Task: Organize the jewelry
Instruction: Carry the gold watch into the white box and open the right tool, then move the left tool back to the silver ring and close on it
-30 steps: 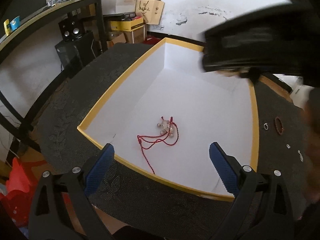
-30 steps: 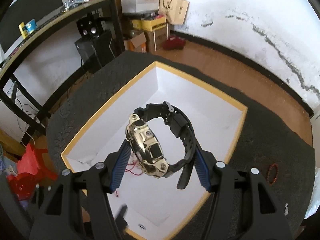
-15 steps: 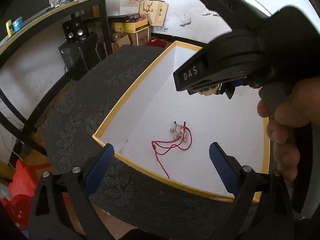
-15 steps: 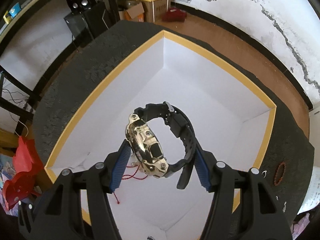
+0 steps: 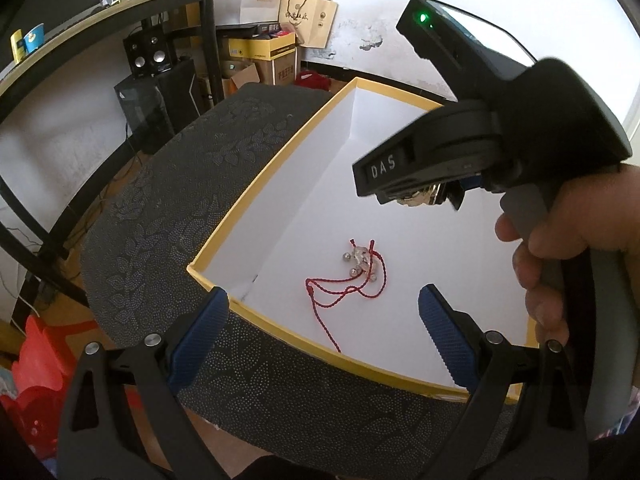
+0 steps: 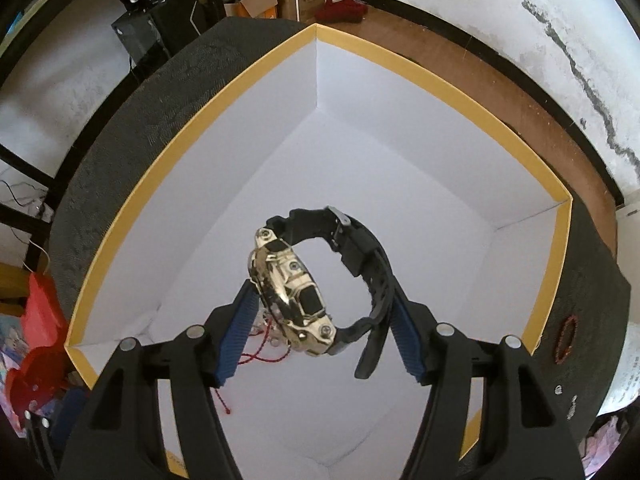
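Now the right gripper, jaws opening, pinches a gold watch over the white box; the left gripper stands spread, empty.

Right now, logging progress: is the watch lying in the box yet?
No. The watch hangs between the opening right gripper above the box.

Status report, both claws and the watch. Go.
Right claw opening, gold-faced watch between its pads, over white box. Left claw open, empty, at box's near rim. Red cord bracelet lies on box floor below watch.
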`<action>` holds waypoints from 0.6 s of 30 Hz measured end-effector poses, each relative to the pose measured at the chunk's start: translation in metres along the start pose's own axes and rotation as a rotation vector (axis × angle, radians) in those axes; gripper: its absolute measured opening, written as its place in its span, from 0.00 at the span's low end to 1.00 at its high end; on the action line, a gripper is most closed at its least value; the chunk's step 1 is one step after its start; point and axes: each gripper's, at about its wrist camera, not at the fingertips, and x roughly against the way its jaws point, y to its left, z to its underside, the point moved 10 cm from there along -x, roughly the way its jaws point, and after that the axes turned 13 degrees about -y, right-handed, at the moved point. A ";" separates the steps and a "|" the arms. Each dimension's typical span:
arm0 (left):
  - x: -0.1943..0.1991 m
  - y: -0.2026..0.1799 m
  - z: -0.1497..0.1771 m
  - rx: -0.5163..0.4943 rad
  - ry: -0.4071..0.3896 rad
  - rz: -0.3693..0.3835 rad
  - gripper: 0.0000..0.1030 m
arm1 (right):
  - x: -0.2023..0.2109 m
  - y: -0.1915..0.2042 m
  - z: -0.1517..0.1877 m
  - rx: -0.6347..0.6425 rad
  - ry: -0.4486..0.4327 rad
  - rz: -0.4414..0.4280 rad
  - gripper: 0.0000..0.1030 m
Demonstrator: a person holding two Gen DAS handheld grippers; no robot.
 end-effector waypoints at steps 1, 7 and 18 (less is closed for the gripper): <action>0.000 0.000 0.000 -0.001 0.000 0.000 0.91 | 0.000 0.001 -0.003 0.001 -0.003 -0.001 0.69; 0.001 0.001 0.000 -0.001 -0.002 0.002 0.91 | 0.013 0.001 -0.013 0.029 -0.052 -0.005 0.94; 0.003 -0.004 0.001 -0.017 -0.011 0.001 0.91 | 0.025 -0.015 -0.014 0.017 -0.068 0.033 0.94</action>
